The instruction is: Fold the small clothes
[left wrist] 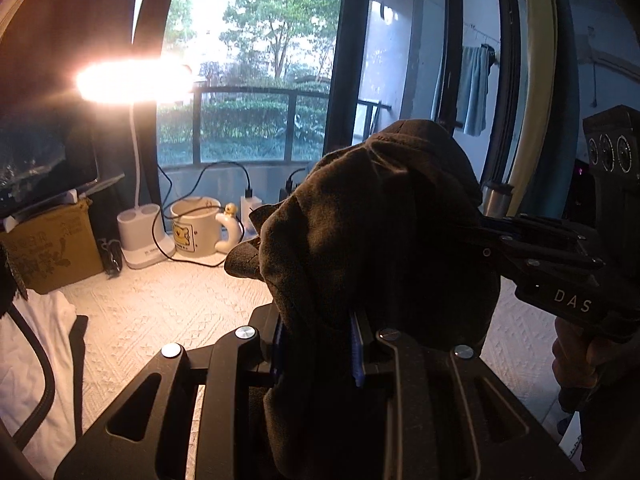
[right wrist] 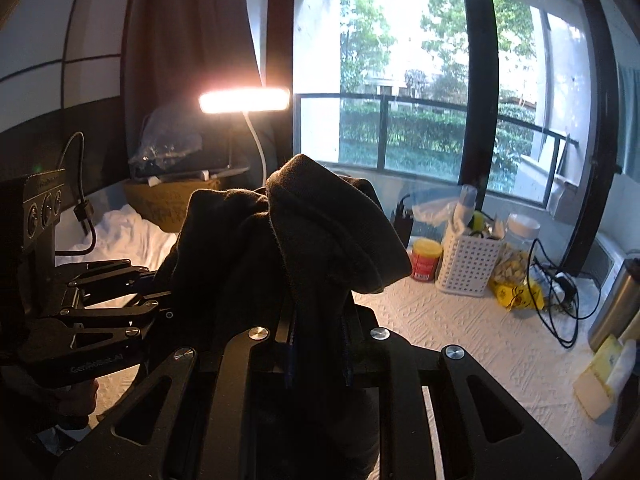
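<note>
A dark brown small garment (left wrist: 380,220) is bunched up and held in the air above the white textured table cover (left wrist: 160,312). My left gripper (left wrist: 320,344) is shut on its lower part, cloth draped over the fingers. My right gripper (right wrist: 318,352) is shut on the same garment (right wrist: 304,232), which hangs over its fingers too. The right gripper also shows in the left wrist view (left wrist: 492,236), reaching into the cloth from the right. The left gripper shows in the right wrist view (right wrist: 160,300), entering the cloth from the left. The fingertips are hidden by fabric.
A lit desk lamp (left wrist: 132,82) with white base, a duck mug (left wrist: 198,226), cables and a cardboard box (left wrist: 52,248) stand at the back. White cloth (left wrist: 36,344) lies at left. A white basket (right wrist: 468,260), red can (right wrist: 425,266), snack bag (right wrist: 516,280) and steel flask (right wrist: 616,304) stand at right.
</note>
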`<state>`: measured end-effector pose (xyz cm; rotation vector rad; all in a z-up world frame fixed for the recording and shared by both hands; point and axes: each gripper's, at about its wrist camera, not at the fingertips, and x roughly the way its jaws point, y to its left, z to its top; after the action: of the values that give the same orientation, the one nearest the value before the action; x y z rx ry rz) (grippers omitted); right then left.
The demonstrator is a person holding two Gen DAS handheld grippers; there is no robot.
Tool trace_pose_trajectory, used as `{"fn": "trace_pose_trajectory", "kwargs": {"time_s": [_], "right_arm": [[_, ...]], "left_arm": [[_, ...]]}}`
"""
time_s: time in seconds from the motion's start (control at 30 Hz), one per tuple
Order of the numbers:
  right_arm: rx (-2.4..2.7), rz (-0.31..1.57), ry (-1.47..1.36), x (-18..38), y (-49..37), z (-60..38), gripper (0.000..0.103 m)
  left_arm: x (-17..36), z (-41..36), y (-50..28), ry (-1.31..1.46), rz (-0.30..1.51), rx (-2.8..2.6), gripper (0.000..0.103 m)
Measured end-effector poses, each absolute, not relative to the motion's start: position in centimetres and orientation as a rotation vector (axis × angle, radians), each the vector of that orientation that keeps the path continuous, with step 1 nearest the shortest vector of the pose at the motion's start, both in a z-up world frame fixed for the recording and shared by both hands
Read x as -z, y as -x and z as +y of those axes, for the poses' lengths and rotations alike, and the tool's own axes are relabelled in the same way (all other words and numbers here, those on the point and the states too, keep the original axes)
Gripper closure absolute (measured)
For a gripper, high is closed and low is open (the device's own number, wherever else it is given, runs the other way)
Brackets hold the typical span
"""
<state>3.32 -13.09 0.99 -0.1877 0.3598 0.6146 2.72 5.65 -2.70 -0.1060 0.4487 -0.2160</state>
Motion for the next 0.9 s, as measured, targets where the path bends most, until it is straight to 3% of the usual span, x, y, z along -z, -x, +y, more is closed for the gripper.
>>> {"fn": "trace_pose_trajectory", "kwargs": {"time_s": [0.9], "right_arm": [[-0.629,0.119,0.227,-7.5,6.0,-12.2,0.084]], "left_arm": [[-3.0,7.9,5.1,0.089,0.230,0.196,0.080]]}}
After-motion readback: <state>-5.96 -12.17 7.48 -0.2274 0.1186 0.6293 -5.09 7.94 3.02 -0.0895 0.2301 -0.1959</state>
